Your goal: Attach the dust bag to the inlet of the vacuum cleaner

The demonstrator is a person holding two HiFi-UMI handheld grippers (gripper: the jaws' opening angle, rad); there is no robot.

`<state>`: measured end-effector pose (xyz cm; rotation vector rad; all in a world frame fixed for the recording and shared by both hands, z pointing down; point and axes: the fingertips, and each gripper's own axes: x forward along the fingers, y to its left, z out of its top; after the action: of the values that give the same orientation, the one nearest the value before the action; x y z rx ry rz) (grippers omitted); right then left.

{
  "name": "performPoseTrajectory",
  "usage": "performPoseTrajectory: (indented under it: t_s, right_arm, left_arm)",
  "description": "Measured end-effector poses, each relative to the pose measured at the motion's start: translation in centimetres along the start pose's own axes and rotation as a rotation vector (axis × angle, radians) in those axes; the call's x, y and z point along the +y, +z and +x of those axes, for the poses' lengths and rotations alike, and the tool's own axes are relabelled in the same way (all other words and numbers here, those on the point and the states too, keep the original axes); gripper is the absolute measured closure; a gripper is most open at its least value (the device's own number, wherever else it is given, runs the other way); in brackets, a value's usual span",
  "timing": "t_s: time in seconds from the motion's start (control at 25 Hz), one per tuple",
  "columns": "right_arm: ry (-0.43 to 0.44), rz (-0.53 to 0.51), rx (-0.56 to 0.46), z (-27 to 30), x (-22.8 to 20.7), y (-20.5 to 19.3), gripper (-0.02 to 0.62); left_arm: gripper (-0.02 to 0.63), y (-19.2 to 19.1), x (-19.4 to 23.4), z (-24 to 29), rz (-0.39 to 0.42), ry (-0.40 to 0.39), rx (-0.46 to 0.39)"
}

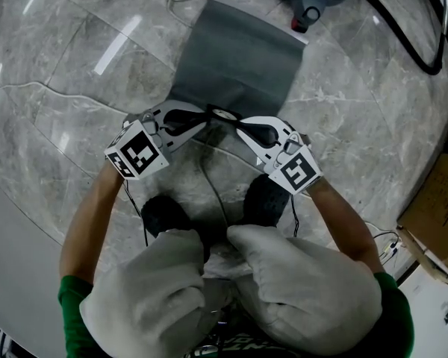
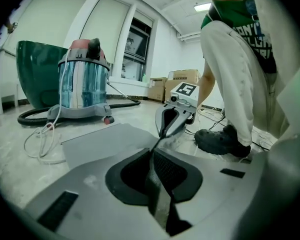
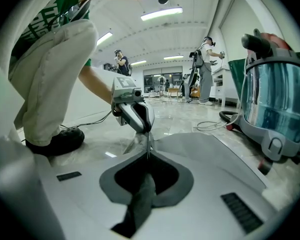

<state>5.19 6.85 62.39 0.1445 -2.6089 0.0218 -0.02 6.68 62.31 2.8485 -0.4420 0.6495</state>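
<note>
Bag: dust bag (image 1: 239,58) lies flat on the floor (image 1: 75,88), its far edge near the vacuum cleaner (image 2: 84,84).
Left tongs (image 1: 206,117): closed on the bag's near edge.
Right tongs (image 1: 225,116): closed on the same edge, tips just beside the left.
Room: floor shows on both sides of the bag; hose (image 1: 411,36) at far right.

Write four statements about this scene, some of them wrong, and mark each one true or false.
1. The dust bag lies on the floor. True.
2. The dust bag is already fitted on the vacuum cleaner. False: it lies on the floor, apart from the vacuum cleaner.
3. The left gripper and the right gripper both have their fingers closed on the dust bag's near edge. True.
4. The vacuum cleaner lies tipped on its side. False: it stands upright.
</note>
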Motion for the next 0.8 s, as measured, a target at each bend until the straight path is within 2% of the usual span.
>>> performPoseTrajectory:
  t_s: [0.2,0.4,0.56,0.8]
  right_arm:
    - [0.000,-0.021,-0.004,-0.2,-0.3,0.0,0.580]
    - [0.008,-0.034,-0.006,-0.1,-0.2,0.0,0.580]
    - [0.028,-0.063,-0.014,0.1,0.4,-0.3,0.580]
    - [0.045,-0.041,-0.020,0.2,-0.6,0.2,0.580]
  left_arm:
    - [0.597,1.2,1.0,-0.2,0.061,0.019,-0.002]
    - [0.592,0.4,0.3,0.7,0.144,-0.050,0.084]
    - [0.592,-0.2,-0.2,1.4,0.142,-0.074,0.131]
    - [0.594,-0.2,0.1,2.3,0.145,-0.070,0.178]
